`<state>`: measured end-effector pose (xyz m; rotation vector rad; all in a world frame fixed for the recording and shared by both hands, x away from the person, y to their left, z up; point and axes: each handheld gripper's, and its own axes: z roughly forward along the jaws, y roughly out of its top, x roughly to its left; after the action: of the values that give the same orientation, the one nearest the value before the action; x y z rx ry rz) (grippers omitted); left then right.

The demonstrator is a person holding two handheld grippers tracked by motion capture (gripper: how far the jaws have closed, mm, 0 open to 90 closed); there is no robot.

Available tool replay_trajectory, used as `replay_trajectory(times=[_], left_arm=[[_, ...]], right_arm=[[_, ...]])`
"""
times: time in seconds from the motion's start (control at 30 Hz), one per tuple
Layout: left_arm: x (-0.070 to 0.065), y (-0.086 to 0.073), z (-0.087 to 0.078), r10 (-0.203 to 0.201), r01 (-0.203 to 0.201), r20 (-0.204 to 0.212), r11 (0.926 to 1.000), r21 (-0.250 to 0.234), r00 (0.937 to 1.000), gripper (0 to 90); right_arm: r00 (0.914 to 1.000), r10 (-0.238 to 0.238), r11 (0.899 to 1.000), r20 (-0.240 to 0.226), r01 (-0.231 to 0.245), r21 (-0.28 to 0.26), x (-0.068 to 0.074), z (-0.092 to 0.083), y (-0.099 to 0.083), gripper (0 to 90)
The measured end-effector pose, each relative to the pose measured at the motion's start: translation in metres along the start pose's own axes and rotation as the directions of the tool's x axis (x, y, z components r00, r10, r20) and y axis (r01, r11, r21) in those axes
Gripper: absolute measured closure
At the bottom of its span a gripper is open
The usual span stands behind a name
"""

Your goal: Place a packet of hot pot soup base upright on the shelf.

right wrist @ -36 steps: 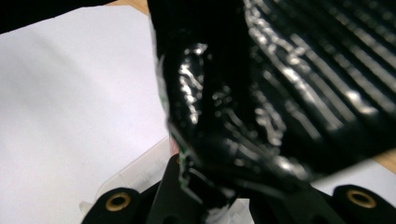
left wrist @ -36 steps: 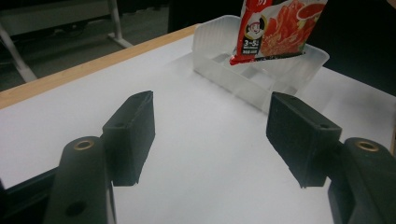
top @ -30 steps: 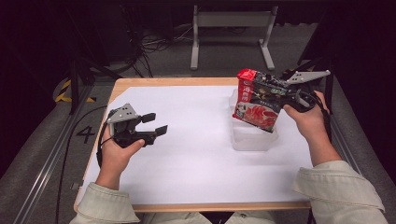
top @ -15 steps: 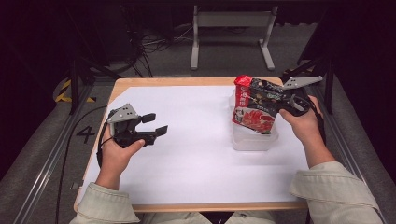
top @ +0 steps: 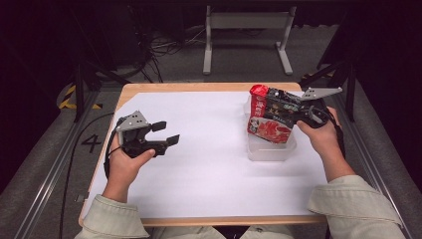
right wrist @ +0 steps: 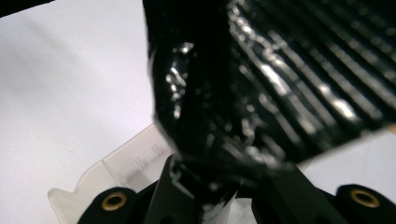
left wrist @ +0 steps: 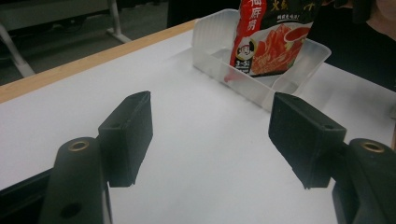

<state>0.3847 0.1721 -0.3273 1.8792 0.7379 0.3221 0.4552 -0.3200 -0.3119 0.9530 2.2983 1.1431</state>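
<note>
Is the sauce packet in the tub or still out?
Partly in: the sauce packet stands upright with its bottom edge inside the clear tub, top held by the right tongs.

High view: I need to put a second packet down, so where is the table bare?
The white table lies bare between the left gripper and the clear tray, and along the near edge. It is crowded at the tray, where the right gripper holds the red packet.

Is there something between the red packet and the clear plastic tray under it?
Nothing visible. The right gripper holds the red packet upright, its lower edge already inside the clear tray, which holds nothing else.
</note>
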Motion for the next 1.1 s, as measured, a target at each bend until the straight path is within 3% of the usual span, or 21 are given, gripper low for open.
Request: replay_trajectory(times=[0.8, 1.1], left_arm=[[0.000, 0.000, 0.003, 0.000, 0.000, 0.002, 0.9999, 0.010, 1.0000, 30.9], [0.002, -0.002, 0.003, -0.009, 0.009, 0.000, 0.9999, 0.013, 1.0000, 30.8]], right_arm=[[0.9999, 0.009, 0.999, 0.008, -0.010, 0.038, -0.003, 0.002, -0.023, 82.5], [0.9983, -0.039, 0.997, 0.043, 0.037, 0.063, 0.002, 0.002, -0.018, 82.9]])
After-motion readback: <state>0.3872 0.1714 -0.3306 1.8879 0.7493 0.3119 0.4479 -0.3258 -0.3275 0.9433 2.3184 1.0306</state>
